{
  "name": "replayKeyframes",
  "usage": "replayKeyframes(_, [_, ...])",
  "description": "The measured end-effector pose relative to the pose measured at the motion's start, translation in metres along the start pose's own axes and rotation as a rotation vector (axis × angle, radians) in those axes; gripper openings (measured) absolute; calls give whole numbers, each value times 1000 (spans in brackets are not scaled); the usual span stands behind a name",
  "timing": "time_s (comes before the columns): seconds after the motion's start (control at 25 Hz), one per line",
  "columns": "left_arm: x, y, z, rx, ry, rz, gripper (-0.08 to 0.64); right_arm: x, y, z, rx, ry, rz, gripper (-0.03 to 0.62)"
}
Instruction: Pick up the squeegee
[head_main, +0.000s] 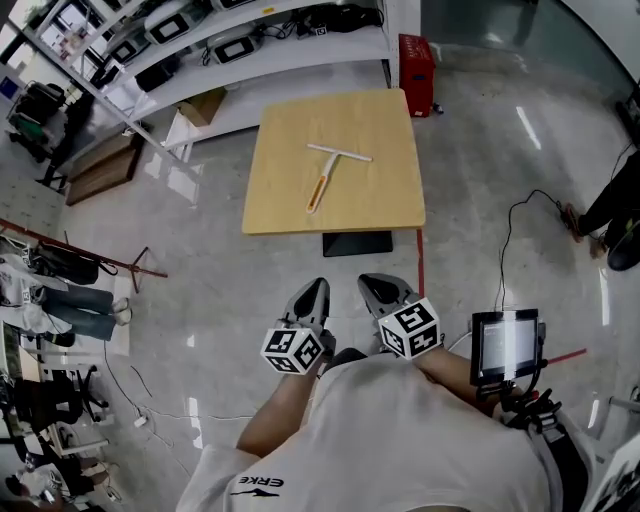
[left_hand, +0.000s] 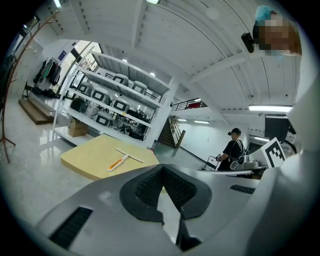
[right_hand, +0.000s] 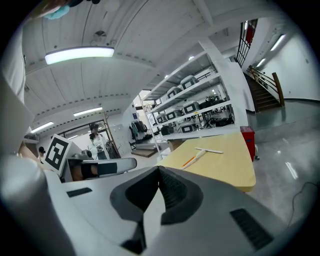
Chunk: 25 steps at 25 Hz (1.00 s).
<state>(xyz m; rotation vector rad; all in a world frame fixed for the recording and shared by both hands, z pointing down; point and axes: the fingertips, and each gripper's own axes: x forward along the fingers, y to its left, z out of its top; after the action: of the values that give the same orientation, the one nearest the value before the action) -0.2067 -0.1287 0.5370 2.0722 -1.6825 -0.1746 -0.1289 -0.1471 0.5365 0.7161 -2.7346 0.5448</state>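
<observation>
The hands behind both claws are covered by the marker cubes (head_main: 296, 350) in the head view. The left claw (head_main: 316, 290) and the right claw (head_main: 375, 287) are closed, pads together, with nothing held.

The squeegee (head_main: 333, 170) lies flat near the middle of the tabletop (head_main: 385, 205), at 12 o'clock from the claws and well apart from them. A stretch of floor (head_main: 200, 280) lies between. Blade detail is too small to be resolved.

A shelving rack (head_main: 250, 45) stands at 11 o'clock, a red box (head_main: 417, 72) at 1 o'clock and a screen (head_main: 507, 345) at 3 o'clock.
</observation>
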Motion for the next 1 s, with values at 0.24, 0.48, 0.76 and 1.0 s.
replayKeyframes(0.24, [5,9,-4,19,31,28,3,4,-6,-3,18,4,-26,5])
replayKeyframes(0.48, [41,26,9,8,46,9,3,24,-31,15,22,10,-67,5])
replayKeyframes(0.76, [151,87,44,25,78,-25,3,106,-116,59,34,14,-135,5])
replayKeyframes(1.0, [193,136,61,67,107,-55,3,163,-138,79,45,-2,-200,5])
